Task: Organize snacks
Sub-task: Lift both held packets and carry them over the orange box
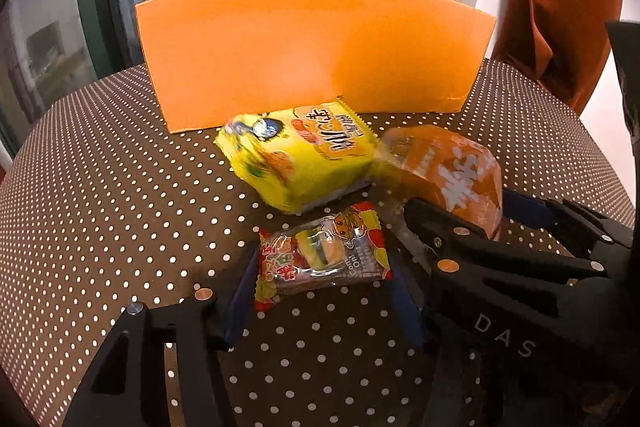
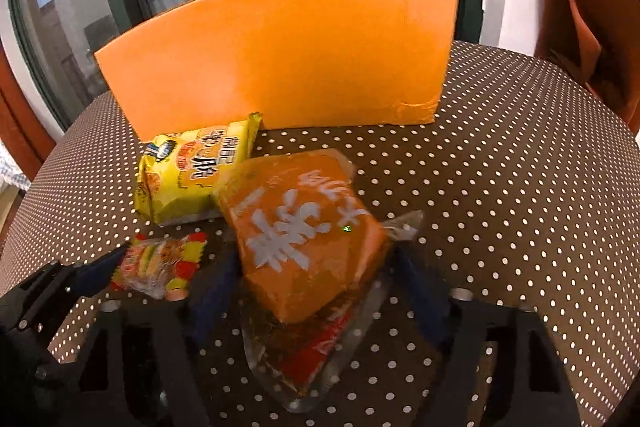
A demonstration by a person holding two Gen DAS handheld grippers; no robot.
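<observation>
Your left gripper (image 1: 320, 291) has its fingers (image 1: 240, 301) spread either side of the small red-and-yellow candy packet (image 1: 322, 259), not clamping it. Your right gripper (image 2: 316, 291) brackets the orange snack bag (image 2: 304, 231) with its fingers (image 2: 420, 291) apart; contact isn't clear. The bag's clear, crinkled end trails toward you. Behind lie the yellow snack pack (image 1: 298, 159) and the orange box (image 1: 312, 51) on the polka-dot counter (image 1: 100, 167). Only the right view shows the box's open top corner.
</observation>
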